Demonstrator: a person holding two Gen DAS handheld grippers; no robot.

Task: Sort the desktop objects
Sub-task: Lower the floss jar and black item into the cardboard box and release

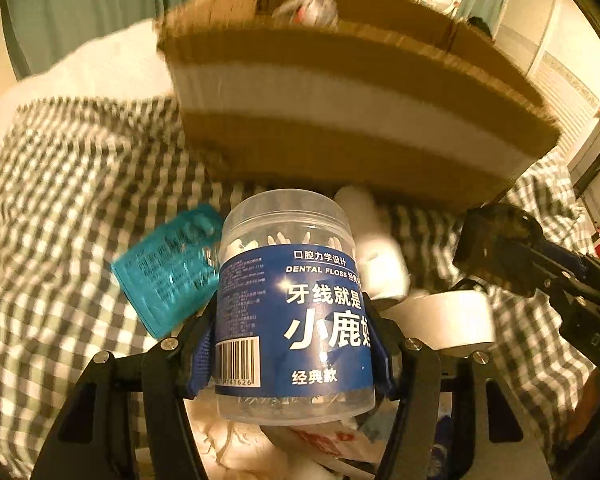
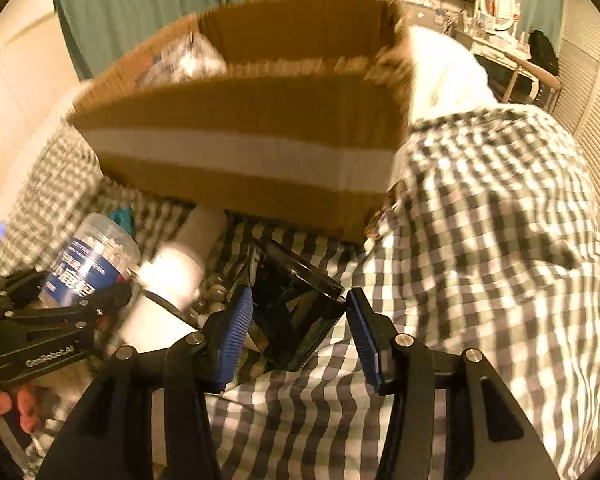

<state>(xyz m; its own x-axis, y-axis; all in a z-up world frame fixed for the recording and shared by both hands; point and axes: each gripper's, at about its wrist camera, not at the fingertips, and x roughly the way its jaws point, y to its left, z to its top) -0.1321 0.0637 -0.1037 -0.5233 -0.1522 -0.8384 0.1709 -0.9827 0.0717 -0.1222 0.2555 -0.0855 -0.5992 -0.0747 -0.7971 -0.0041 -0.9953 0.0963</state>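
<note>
- Blue-labelled dental floss jar [image 1: 296,312] sits squeezed between the left gripper [image 1: 296,344] pads, lifted off the checked cloth [image 1: 72,184].
- Black cup [image 2: 296,316] sits between the right gripper [image 2: 298,334] pads, which look to touch its sides.
- Next, I think: carry both into the cardboard box [image 2: 240,120] behind.

Probably bedroom: checked bedding [image 2: 480,208]; curtains [image 2: 148,4]

From where I'm driving, the floss jar [image 1: 294,312] has a blue label reading "DENTAL FLOSS", "口腔力学设计", "牙线就是" and "经典款", with a barcode at the label's lower left ending in 41626, and off to the jar's right the other gripper's arm [image 1: 596,344] shows "DAS".
</note>
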